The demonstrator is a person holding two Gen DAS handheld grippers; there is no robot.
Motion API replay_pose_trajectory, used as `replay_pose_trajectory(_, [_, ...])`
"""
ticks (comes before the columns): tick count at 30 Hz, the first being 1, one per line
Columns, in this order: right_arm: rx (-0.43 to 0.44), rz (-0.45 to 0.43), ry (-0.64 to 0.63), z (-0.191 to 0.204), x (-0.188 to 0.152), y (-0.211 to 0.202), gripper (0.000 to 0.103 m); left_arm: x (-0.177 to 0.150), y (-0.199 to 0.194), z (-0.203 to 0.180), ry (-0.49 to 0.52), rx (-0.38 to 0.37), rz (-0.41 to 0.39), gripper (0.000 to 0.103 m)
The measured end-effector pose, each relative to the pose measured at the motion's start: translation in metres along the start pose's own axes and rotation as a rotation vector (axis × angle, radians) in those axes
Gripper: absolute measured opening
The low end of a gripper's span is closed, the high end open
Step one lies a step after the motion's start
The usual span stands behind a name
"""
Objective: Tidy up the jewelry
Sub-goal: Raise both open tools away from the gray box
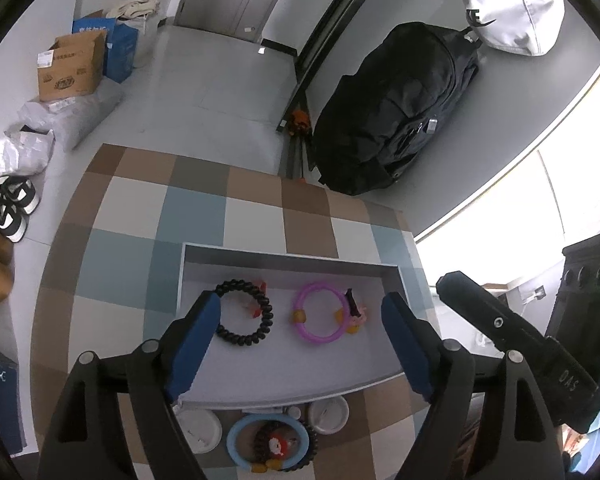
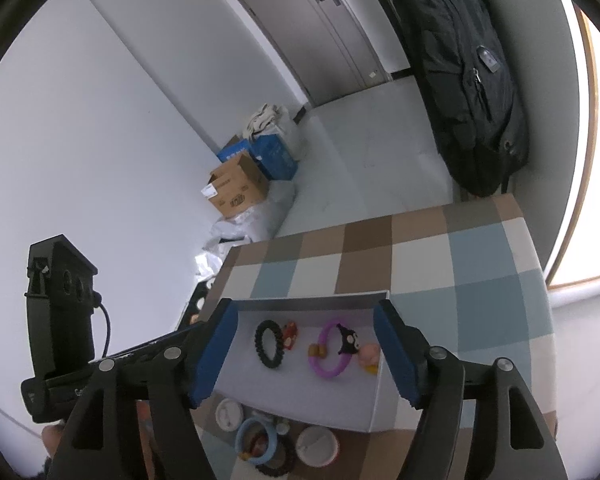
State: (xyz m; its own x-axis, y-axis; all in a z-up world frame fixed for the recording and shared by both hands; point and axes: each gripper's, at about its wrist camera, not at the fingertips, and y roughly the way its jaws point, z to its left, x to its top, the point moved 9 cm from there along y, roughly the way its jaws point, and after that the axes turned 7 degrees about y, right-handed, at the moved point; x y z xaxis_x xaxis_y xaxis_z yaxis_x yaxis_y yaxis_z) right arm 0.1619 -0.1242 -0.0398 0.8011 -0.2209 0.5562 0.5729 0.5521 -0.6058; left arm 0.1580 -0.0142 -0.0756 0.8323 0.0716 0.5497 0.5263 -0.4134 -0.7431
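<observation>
Left wrist view
left gripper (image 1: 300, 316): nearest the lens, blue-padded jaws spread wide, nothing between the pads; it hangs over the near half of the tray.
tray (image 1: 288, 258): shallow grey box on the checked tablecloth (image 1: 204, 208), towards the table's near edge.
black coil bracelet (image 1: 244, 314): lies flat in the tray's left half, beside the left pad (whether it touches the pad I cannot tell).
pink ring bracelet (image 1: 320, 314): in the tray's right half, apart from the black one, with small charms along its right side.
blue ring bracelet (image 1: 268, 442): on the cloth outside the tray's near wall, between two white round lids (image 1: 328, 414).
right gripper body (image 1: 512, 340): dark, at the tray's right end.

Right wrist view
right gripper (image 2: 304, 344): jaws wide apart, holding nothing, framing the tray (image 2: 312, 300) from its near side.
black coil bracelet (image 2: 270, 344): left part of the tray floor.
pink ring bracelet (image 2: 332, 354): right of it, a black charm on its upper edge.
blue ring bracelet (image 2: 256, 440): on the cloth below the tray's near wall.
</observation>
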Motion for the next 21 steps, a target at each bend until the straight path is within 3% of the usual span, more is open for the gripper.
replay_pose_trajectory(9, [-0.021, -0.043, -0.072, 0.008, -0.005, -0.013, 0.084, -0.004, -0.013, 0.007, -0.026, 0.013, -0.027, 0.079])
replay_pose_trajectory(14, [-0.023, -0.062, -0.109, 0.012, -0.010, -0.021, 0.095, -0.005, -0.028, 0.021, -0.019, 0.095, -0.076, 0.079])
replay_pose_trajectory(21, [-0.028, -0.064, -0.163, 0.019, -0.024, -0.030, 0.103, -0.021, -0.044, 0.035, -0.012, 0.143, -0.092, 0.079])
